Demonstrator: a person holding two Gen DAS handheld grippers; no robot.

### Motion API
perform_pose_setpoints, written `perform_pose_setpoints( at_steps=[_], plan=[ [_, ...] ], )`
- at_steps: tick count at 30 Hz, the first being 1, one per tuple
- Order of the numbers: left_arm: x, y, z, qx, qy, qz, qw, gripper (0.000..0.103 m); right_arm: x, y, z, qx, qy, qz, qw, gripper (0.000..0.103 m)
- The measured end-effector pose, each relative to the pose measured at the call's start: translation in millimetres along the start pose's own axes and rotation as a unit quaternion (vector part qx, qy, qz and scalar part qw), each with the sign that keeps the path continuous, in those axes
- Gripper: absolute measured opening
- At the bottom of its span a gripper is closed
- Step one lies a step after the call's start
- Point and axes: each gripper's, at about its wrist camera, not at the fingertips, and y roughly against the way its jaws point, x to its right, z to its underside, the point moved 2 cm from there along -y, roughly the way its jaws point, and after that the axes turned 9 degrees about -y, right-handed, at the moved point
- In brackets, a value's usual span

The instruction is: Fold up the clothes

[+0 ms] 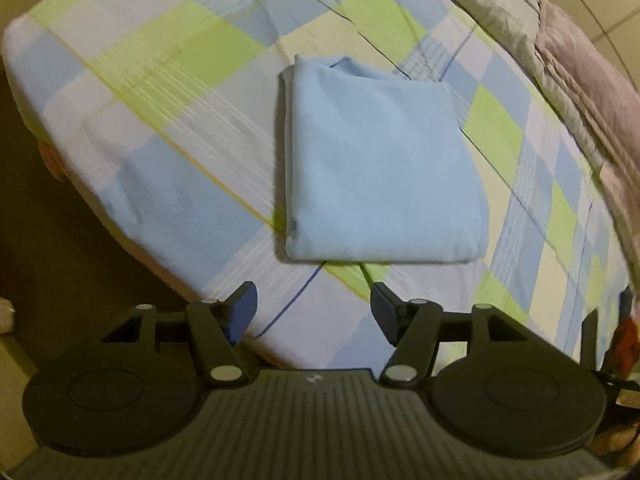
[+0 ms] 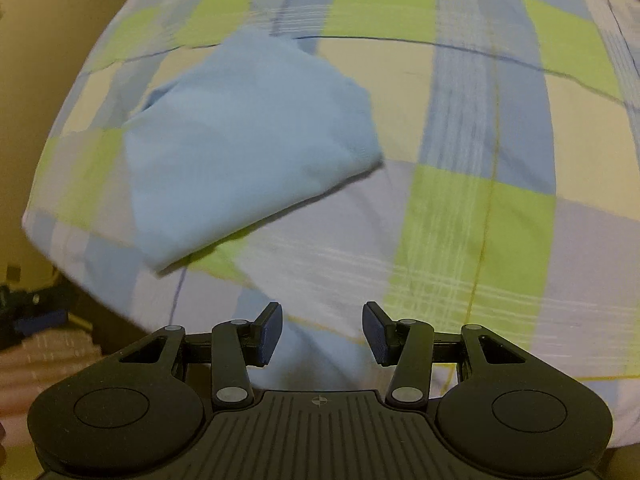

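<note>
A light blue garment (image 1: 380,168) lies folded into a neat square on a checked bed sheet (image 1: 168,92). In the left wrist view my left gripper (image 1: 314,312) hangs open above the sheet, just short of the garment's near edge, with nothing between its fingers. The right wrist view shows the same folded garment (image 2: 248,140) up and to the left of my right gripper (image 2: 322,332). That gripper is open too, over bare sheet (image 2: 460,208), and holds nothing.
A grey and pink quilt (image 1: 560,64) is bunched along the bed's far right side. The bed's edge (image 1: 132,248) drops to the floor at the left. Dark equipment and stacked items (image 2: 44,332) sit on the floor by the bed.
</note>
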Motion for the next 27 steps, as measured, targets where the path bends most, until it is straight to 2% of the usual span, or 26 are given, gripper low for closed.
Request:
perform_pose_setpoints(
  at_steps=[6, 14, 15, 16, 17, 21, 27],
  plan=[
    [-26.4, -38.7, -12.2, 0.041, 0.035, 0.039, 0.9978, 0.06, 22.3, -35.5, -37.4, 0.019, -0.003, -0.053, 0.998, 0.048],
    [-52.2, -82.5, -40.8, 0.09, 0.101, 0.103, 0.9855, 0.061, 36.9, -62.6, -95.6, 0.055, 0.028, -0.106, 0.992, 0.049],
    [-55.1, -87.4, -43.9, 0.095, 0.106, 0.109, 0.9838, 0.062, 39.7, -65.0, -102.5, 0.056, 0.03, -0.113, 0.992, 0.051],
    [-58.1, -92.8, -46.8, 0.099, 0.113, 0.115, 0.9819, 0.062, 42.3, -67.1, -109.7, 0.056, 0.031, -0.121, 0.991, 0.066],
    [-61.2, -98.5, -49.8, 0.103, 0.12, 0.123, 0.9797, 0.062, 43.7, -68.9, -116.7, 0.058, 0.035, -0.129, 0.989, 0.075],
    [-71.4, -117.2, -61.1, 0.119, 0.142, 0.153, 0.9707, 0.061, 45.8, -75.1, -144.0, 0.072, 0.054, -0.161, 0.983, 0.075],
    [-83.9, -137.6, -71.3, 0.126, 0.177, 0.193, 0.9569, 0.061, 47.3, -102.8, -174.4, 0.04, 0.079, -0.208, 0.974, 0.075]
  ],
)
